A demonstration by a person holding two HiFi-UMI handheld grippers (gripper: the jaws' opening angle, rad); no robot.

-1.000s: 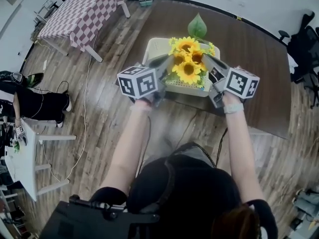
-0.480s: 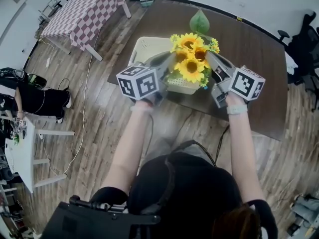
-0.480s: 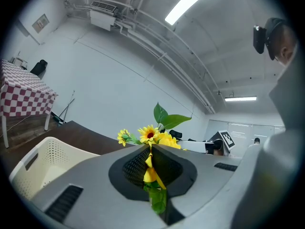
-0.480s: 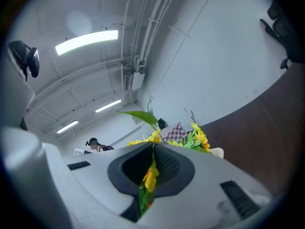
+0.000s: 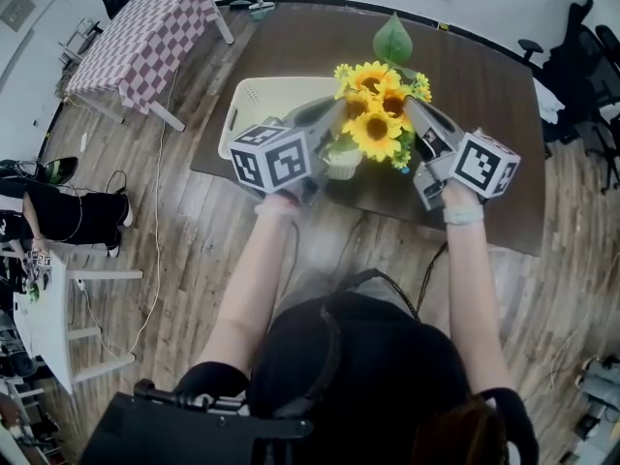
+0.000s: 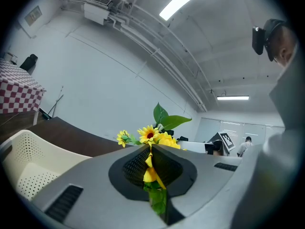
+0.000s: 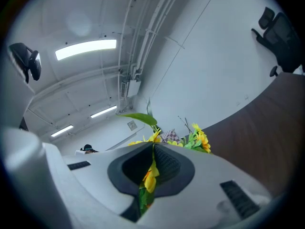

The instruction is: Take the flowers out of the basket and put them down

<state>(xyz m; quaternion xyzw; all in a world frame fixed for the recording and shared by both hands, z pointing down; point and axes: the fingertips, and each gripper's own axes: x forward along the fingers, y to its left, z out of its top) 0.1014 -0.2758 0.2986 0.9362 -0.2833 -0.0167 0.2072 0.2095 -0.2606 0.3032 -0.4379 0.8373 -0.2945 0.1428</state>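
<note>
Sunflower bunch [image 5: 373, 114], yellow artificial blooms, green leaves: light, soft, crushable. Clamped between closed fingers of left gripper [image 5: 331, 118] and right gripper [image 5: 413, 114]; cream perforated plastic basket [image 5: 247, 105] lies outside left fingers. Stems probably the firmer hold.

- flowers [image 5: 373, 114]: yellow petals, brown centres, green leaves; one large plain green leaf on top.
- basket [image 5: 254, 105]: cream, with a pattern of small holes in the walls.
- table [image 5: 484, 114]: dark brown, plain.
- left gripper [image 6: 150, 150] and right gripper [image 7: 152, 162]: grey shells, black ribbed pads, black-and-white square markers.
- tablecloth [image 5: 145, 37]: red-and-white check.
- floor [image 5: 194, 250]: grey-brown wood planks.
</note>
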